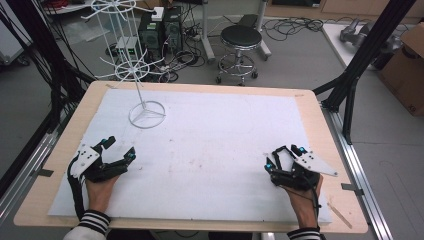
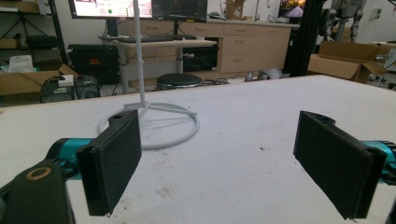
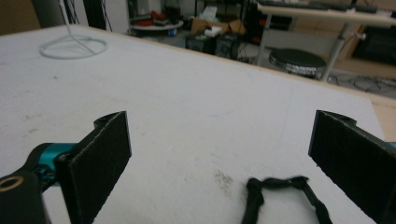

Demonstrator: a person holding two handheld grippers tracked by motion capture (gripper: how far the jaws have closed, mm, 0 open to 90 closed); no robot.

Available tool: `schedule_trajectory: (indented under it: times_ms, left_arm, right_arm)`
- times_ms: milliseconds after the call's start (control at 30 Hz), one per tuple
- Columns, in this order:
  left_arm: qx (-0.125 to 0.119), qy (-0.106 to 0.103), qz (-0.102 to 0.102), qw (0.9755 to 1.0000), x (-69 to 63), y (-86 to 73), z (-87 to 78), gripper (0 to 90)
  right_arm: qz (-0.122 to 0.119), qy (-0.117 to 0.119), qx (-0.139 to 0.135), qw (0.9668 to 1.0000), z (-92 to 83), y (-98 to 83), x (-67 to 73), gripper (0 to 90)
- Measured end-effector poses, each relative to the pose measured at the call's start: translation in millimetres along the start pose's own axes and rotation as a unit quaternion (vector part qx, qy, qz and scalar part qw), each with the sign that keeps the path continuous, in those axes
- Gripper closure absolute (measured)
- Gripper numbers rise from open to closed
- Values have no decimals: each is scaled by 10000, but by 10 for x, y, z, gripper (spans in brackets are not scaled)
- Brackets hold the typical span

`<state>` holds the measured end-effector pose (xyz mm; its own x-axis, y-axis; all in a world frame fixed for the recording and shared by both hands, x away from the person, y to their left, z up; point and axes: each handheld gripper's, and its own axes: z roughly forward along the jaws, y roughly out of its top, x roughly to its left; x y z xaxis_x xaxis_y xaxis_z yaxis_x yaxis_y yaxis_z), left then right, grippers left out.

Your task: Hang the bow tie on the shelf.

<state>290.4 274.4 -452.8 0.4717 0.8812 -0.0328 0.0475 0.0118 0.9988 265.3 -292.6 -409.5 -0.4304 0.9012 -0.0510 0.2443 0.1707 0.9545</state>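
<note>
Between the wide-spread jaws of the right tongs [image 3: 219, 154], closest to that camera, lies a small black loop [image 3: 285, 196], perhaps a hair tie or band, flat on the white sheet of the worktop [image 3: 187, 102]. Nothing is gripped; the jaws stand well apart on either side of it and appear not to touch it. In the high view these right tongs [image 1: 281, 159] sit near the person's edge, and the band is hidden beneath them.

The left tongs [image 2: 217, 158] are likewise fully spread and empty, resting low over the bare sheet. Farther on, ahead of them, stands a white wire rack [image 1: 131, 70] on a ring base [image 2: 149, 126], its thin hooked arms spreading above the worktop.

My judgement of the risk: the limp band lies flat, so closing jaws could slide over it or pinch one strand only, letting it droop and slip. Hanging it later, a careless nudge might tip the light rack.
</note>
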Motion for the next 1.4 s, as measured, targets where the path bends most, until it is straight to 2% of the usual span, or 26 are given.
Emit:
schedule_trajectory:
  times_ms: [233,400,500,633,833,900,1067,1167,1333,1400]
  left_arm:
    - [-13,8,-16,10000,3,0,-1,155]
    - [-20,11,-39,10000,1,-2,-2,156]
    - [-20,6,-38,10000,2,-2,-3,156]
    - [-26,10,-41,10000,1,-2,-2,156]
    - [-25,8,-42,10000,2,-2,-2,156]
    - [-27,11,-48,10000,1,-3,-1,155]
    - [-22,13,-41,10000,0,-2,-2,156]
    - [-20,16,-41,10000,0,-2,-2,156]
    - [-20,19,-45,10000,1,-2,-2,156]
    - [-20,20,-44,10000,0,-2,-1,156]
  right_arm:
    - [20,-84,546,9985,-50,91,-162,60]
    - [61,-227,956,9951,-29,161,-311,65]
    - [66,-252,1186,9926,-8,198,-404,132]
    - [46,-299,1445,9890,32,224,-492,138]
    - [140,-340,1881,9815,99,207,-605,162]
    - [178,-272,2012,9790,120,195,-637,206]
    - [322,-258,2194,9748,172,154,-679,263]
    - [386,-238,2396,9698,203,150,-708,347]
    - [367,-233,2677,9625,251,145,-746,392]
    - [381,-210,2741,9607,271,136,-762,397]
